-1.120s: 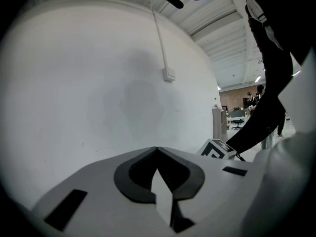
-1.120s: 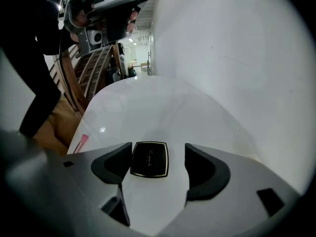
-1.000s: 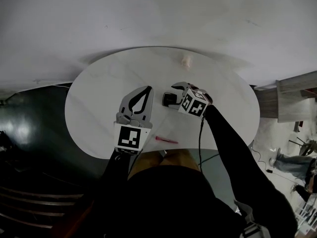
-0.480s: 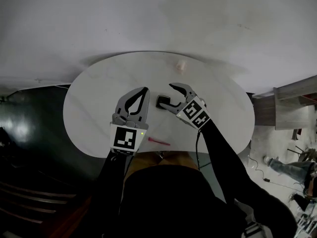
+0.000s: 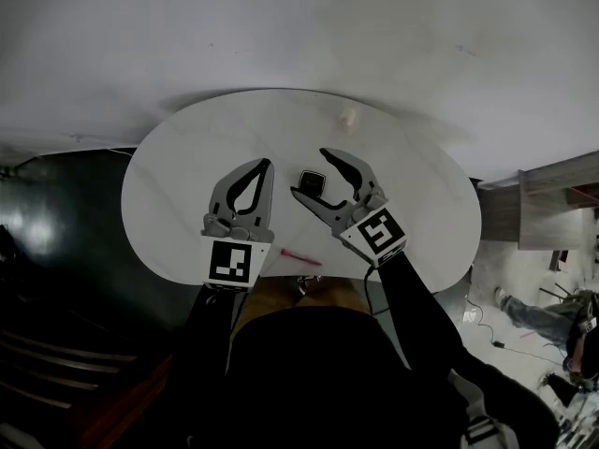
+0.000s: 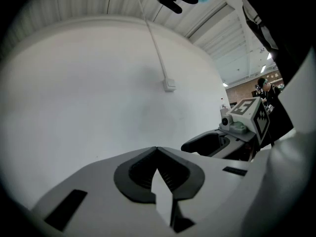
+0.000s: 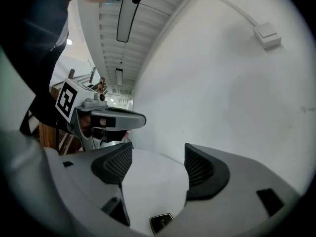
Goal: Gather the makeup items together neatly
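A black square compact (image 5: 312, 183) lies on the white oval table (image 5: 178, 166), near the middle. My right gripper (image 5: 310, 172) is open, its two jaws standing wide on either side of the compact without holding it. The right gripper view shows the compact (image 7: 161, 223) low between the spread jaws of the right gripper (image 7: 155, 157). My left gripper (image 5: 265, 165) is shut and empty, just left of the compact. A pink stick (image 5: 301, 256) lies at the near table edge. A small peach item (image 5: 348, 116) sits at the far edge.
The table stands against a white wall (image 6: 98, 83) with a cable and a small box (image 6: 169, 86). Dark floor (image 5: 56, 251) lies to the left. Wooden furniture (image 5: 552, 195) and a person's legs (image 5: 533, 311) are to the right.
The right gripper has opened wide and drawn back toward me, leaving the compact on the table. The left gripper has stayed shut and barely moved.
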`<action>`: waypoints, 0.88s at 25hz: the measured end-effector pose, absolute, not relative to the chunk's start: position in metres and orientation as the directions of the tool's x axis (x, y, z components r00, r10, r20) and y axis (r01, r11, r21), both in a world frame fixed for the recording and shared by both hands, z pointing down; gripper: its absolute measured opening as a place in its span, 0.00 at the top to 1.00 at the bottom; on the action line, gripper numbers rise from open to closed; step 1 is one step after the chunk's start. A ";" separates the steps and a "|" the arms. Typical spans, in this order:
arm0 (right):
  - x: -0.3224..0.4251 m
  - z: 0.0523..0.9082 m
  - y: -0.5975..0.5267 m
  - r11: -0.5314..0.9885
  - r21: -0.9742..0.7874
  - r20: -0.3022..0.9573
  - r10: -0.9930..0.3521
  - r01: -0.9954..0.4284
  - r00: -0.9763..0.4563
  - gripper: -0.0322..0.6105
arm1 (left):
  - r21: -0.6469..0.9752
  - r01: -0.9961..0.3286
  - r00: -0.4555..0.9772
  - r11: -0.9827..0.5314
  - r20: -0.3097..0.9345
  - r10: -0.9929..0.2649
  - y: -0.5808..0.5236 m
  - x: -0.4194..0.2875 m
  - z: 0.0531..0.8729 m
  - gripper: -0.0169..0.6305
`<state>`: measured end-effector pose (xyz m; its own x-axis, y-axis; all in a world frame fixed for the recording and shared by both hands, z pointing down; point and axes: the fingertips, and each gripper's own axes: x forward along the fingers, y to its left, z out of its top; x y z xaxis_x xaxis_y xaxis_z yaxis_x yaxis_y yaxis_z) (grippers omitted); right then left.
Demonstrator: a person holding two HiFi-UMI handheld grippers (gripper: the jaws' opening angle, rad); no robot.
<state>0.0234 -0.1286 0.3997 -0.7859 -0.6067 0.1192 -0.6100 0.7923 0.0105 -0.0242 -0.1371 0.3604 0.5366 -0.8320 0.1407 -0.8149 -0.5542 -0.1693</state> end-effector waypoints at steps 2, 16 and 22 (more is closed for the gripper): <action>0.020 0.396 -0.125 0.790 0.030 0.119 -0.612 -0.613 -0.782 0.42 | -0.176 -0.810 0.544 -0.560 0.134 -0.828 -0.132 -0.029 0.358 0.95; -0.009 0.445 -0.054 0.763 -0.017 0.340 -0.604 -0.647 -0.721 0.56 | -0.143 -0.756 0.629 -0.639 0.113 -0.769 -0.086 -0.066 0.357 0.95; -0.017 0.508 -0.014 0.789 -0.071 0.520 -0.493 -0.611 -0.697 0.59 | -0.127 -0.737 0.655 -0.664 0.106 -0.748 -0.068 -0.069 0.356 0.95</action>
